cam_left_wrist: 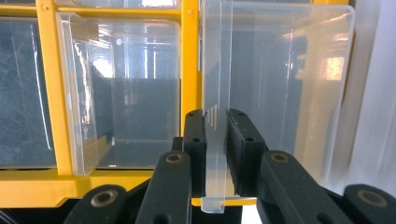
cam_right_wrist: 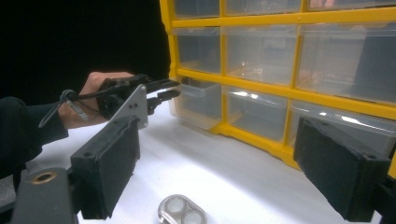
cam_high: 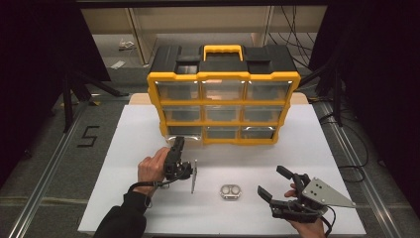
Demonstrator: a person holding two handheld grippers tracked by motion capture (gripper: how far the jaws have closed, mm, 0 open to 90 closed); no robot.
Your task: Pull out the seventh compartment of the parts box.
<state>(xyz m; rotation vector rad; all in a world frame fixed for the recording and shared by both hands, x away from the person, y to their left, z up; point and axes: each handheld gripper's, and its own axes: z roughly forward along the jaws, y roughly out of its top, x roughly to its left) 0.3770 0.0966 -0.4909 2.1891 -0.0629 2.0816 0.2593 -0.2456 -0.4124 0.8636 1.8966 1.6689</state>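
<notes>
Left tongs (cam_high: 177,144) clamp the clear handle lip (cam_left_wrist: 215,154) of the bottom-left drawer (cam_right_wrist: 196,100) in the yellow organizer (cam_high: 224,106); the left gripper view shows the lip pinched between both pads. Right tongs (cam_high: 271,183) stand wide apart, empty. Small metal two-cell piece (cam_high: 231,191) lies on the white desk (cam_high: 148,134), between the two tongs; the right gripper view shows it just ahead of its jaws.

Metal piece (cam_high: 231,191) on table (cam_high: 124,148), before drawer cabinet (cam_high: 223,99), btwn grippers.
</notes>
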